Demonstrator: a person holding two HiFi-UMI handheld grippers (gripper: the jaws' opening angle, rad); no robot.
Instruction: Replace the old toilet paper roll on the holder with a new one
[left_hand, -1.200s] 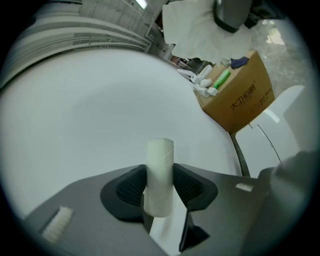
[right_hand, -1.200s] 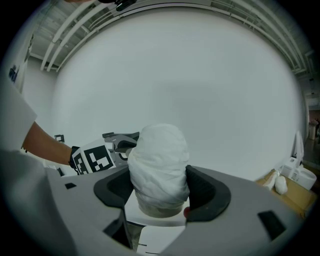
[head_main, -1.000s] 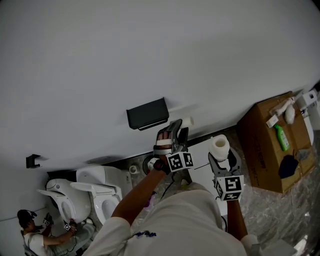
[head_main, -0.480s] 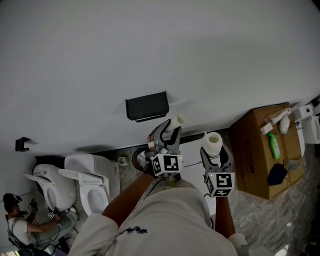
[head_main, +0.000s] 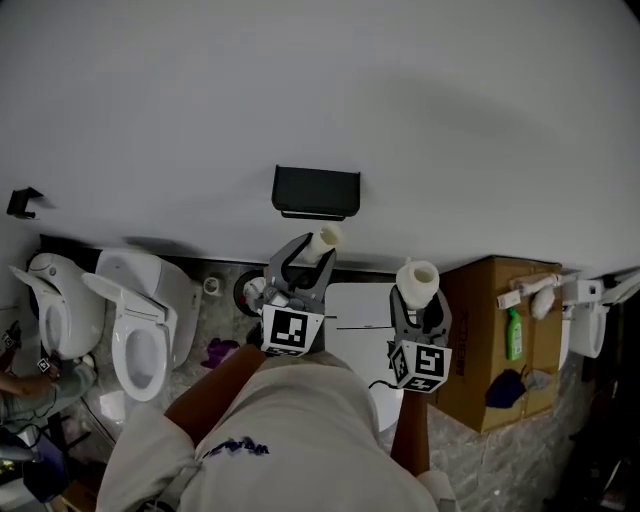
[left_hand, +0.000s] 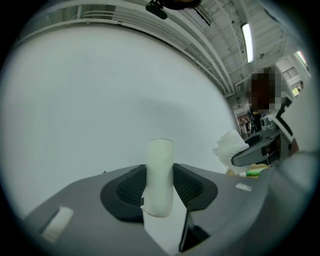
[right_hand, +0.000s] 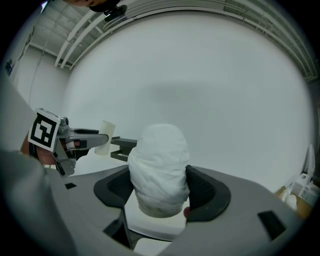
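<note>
Room: washroom with a plain white wall (head_main: 420, 110) and a grey mottled floor (head_main: 222, 322).

Count:
- One black holder (head_main: 316, 192) is fixed on the wall, with no roll on it.
- Two toilets stand at the left, one (head_main: 140, 318) nearer and one (head_main: 50, 308) further out.
- One cardboard box (head_main: 478, 350) stands at the right, with one green bottle (head_main: 514, 335) on top.
- One bare cardboard tube (head_main: 322, 242) and one full paper roll (head_main: 417, 278) are in the grippers.

Left gripper (left_hand: 160, 186): its fingers (left_hand: 131, 187) are clenched on the tube, which stands upright between the pads. In the head view the tube sits just under the holder, apart from it.

Right gripper (right_hand: 159, 187): clamped on the full roll, both pads pressing its sides. It is held beside the left gripper, lower right of the holder.

Clearance:
- The wall around the holder is bare on all sides.
- The box edge is close on the right of the right gripper.
- A person's arm (head_main: 35, 388) shows at the lower left, beyond the toilets.
</note>
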